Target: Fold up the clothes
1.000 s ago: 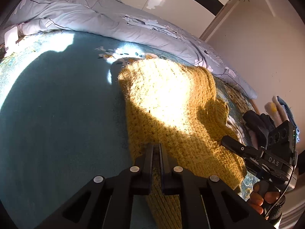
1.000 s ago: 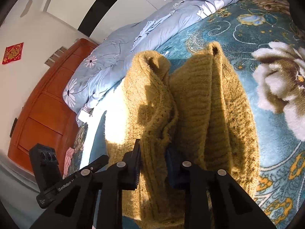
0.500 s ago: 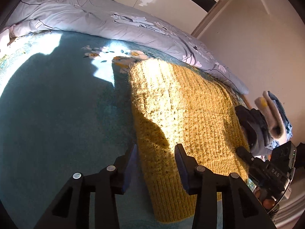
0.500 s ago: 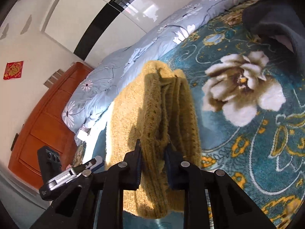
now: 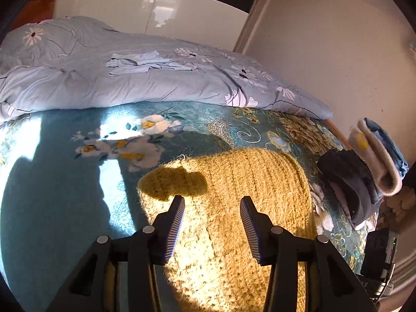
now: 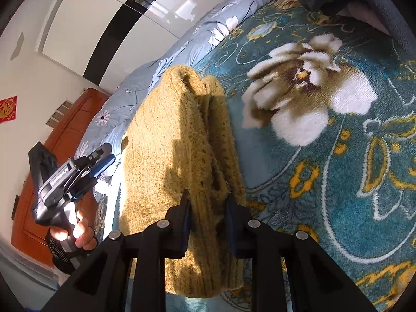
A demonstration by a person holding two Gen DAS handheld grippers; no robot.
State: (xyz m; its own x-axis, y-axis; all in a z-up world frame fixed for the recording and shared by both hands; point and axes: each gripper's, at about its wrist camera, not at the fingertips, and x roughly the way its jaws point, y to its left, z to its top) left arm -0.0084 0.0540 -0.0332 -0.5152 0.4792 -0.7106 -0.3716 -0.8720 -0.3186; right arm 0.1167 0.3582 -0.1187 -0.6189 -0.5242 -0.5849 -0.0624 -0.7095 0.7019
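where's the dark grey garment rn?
Left wrist view, far right: the dark grey garment lies on the teal floral blanket, right of the yellow sweater, against the cream folded piece.

Right hand-held gripper (image 6: 208,202) astride folded sweater (image 6: 182,156)

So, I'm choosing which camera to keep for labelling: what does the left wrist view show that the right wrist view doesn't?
Only the left wrist view shows the stack of folded clothes, with its cream and blue pieces, and the left gripper open above the sweater.

Only the right wrist view shows the wooden headboard, the red wall decoration, and the right gripper shut on the sweater's edge.

Both show the yellow knit sweater on the teal floral blanket, and the pale blue duvet.
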